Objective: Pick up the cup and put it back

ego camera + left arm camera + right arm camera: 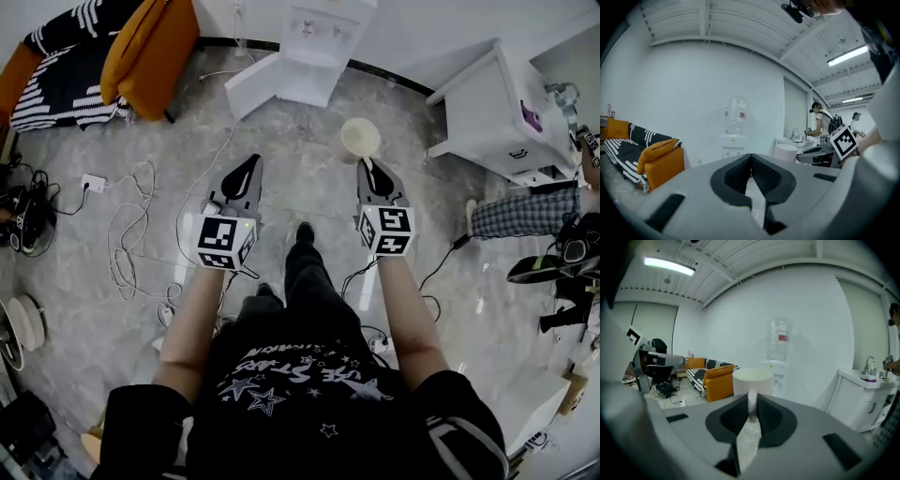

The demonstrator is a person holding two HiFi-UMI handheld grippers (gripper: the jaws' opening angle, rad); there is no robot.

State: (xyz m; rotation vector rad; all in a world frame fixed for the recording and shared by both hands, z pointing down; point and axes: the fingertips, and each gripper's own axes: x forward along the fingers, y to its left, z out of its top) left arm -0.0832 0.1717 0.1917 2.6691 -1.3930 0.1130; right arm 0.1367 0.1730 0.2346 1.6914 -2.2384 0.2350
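A cream cup (361,138) hangs in the air in front of me, over the marble floor. My right gripper (367,168) is shut on its handle. In the right gripper view the cup (752,375) stands upright just past the jaws, and the pale handle (752,405) is pinched between the dark pads of the right gripper (752,411). My left gripper (250,162) is held level beside it at the left, shut with nothing in it; its pads meet in the left gripper view (751,160). From that side the cup (786,152) shows at the right.
A water dispenser (314,37) stands straight ahead against the wall. An orange and striped sofa (150,52) is at the far left, a white sink cabinet (497,112) at the right. Cables (131,234) lie on the floor at my left. Another person's leg (525,211) is at the right.
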